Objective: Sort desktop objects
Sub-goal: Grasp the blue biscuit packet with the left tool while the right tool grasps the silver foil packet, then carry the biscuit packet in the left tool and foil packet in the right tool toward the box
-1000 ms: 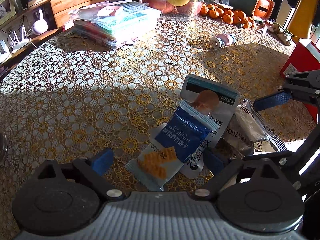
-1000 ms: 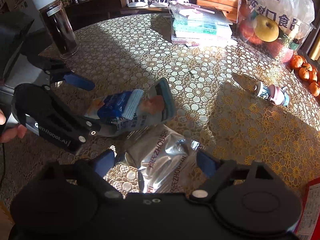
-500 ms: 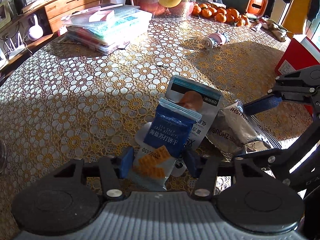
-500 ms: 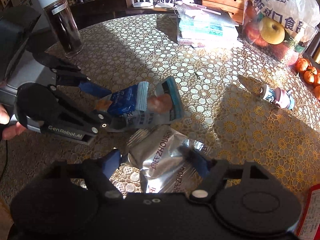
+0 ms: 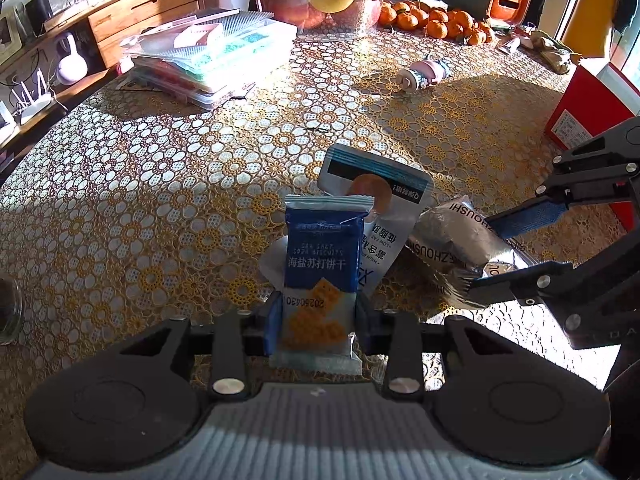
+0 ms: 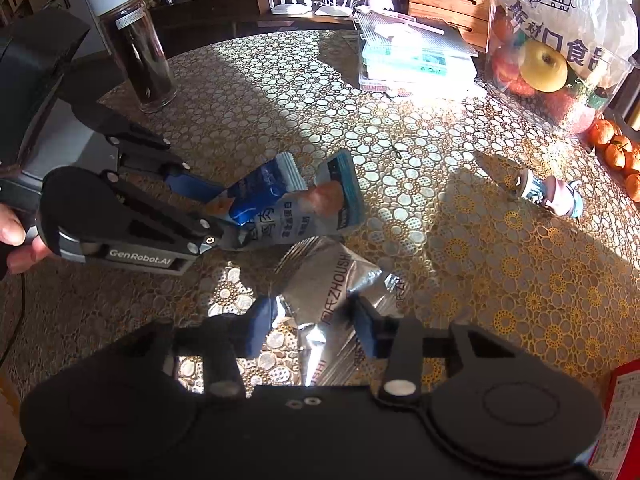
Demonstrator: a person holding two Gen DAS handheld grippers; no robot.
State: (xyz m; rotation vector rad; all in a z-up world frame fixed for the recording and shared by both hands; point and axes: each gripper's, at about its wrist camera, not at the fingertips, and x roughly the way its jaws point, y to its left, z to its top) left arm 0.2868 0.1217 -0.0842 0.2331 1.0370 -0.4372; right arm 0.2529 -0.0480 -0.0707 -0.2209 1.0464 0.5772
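Since 1 second ago both pairs of fingers have drawn in from wide apart around the snack packets. The left gripper [image 5: 316, 320] is closing, and its blue fingers [image 5: 273, 322] now press both sides of the blue soda-biscuit packet [image 5: 320, 256], which stands tilted up off the table [image 5: 160, 168] instead of lying flat. A grey-white meat-snack pouch [image 5: 380, 204] leans just behind it, touching it, and has tipped up with it. The right gripper [image 6: 312, 320] is closing too; the silver foil packet [image 6: 332, 284] sits between its fingers [image 6: 260, 320], crumpled and raised at its far end, with the pads at its edges.

All 3 packets are at the near middle of the lace-covered table, the foil packet just right of the other 2 in the left wrist view. A hand [image 6: 16, 232] grips the left gripper's handle at the left edge of the right wrist view.

Far across the table, a stack of clear plastic storage boxes [image 5: 216, 60] holds coloured small items too fine to tell. A clear plastic bag [image 6: 556, 60] holds a yellow apple [image 6: 544, 66] and red fruit. A glass jar [image 6: 136, 56] with a white lid, far left in the right wrist view, holds something dark. Mandarins [image 5: 436, 24] lie loose at the far edge, a small pink bottle [image 5: 422, 74] lies on its side, and a red box [image 5: 588, 104] stands at the right.
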